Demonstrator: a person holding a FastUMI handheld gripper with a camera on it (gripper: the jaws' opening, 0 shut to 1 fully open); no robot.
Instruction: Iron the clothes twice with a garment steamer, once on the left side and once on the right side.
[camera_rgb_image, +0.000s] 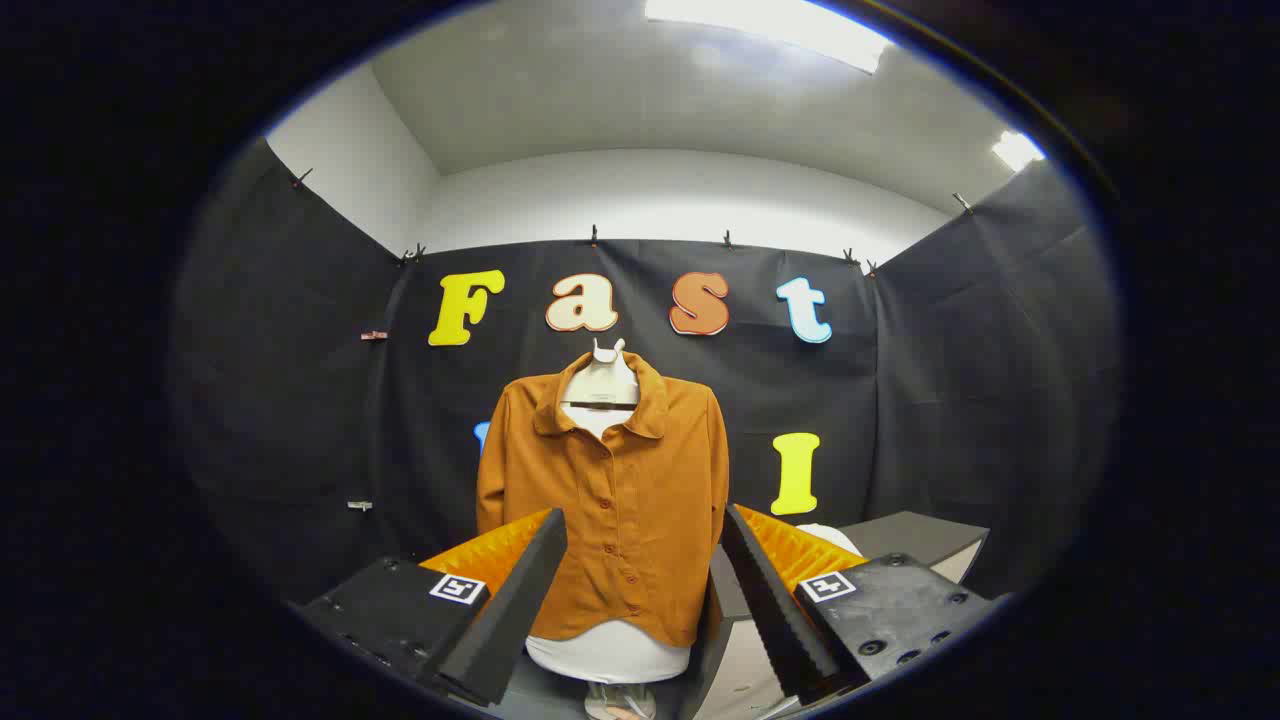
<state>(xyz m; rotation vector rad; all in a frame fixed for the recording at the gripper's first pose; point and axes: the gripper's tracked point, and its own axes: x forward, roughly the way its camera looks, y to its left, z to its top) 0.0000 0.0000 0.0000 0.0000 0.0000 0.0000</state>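
An orange-brown buttoned shirt (610, 500) hangs on a white mannequin torso (602, 385) straight ahead, in front of the black cloth wall. My gripper (645, 530) is open, its two fingers (520, 590) spread wide with nothing between them. The shirt stands beyond the fingertips, framed by the gap. A small white rounded object (835, 537) peeks out behind the right finger; I cannot tell what it is.
A grey table surface (915, 535) lies to the right of the mannequin, behind the right finger. The mannequin's white base (610, 655) shows below the shirt hem. Black cloth walls close in on the left, back and right.
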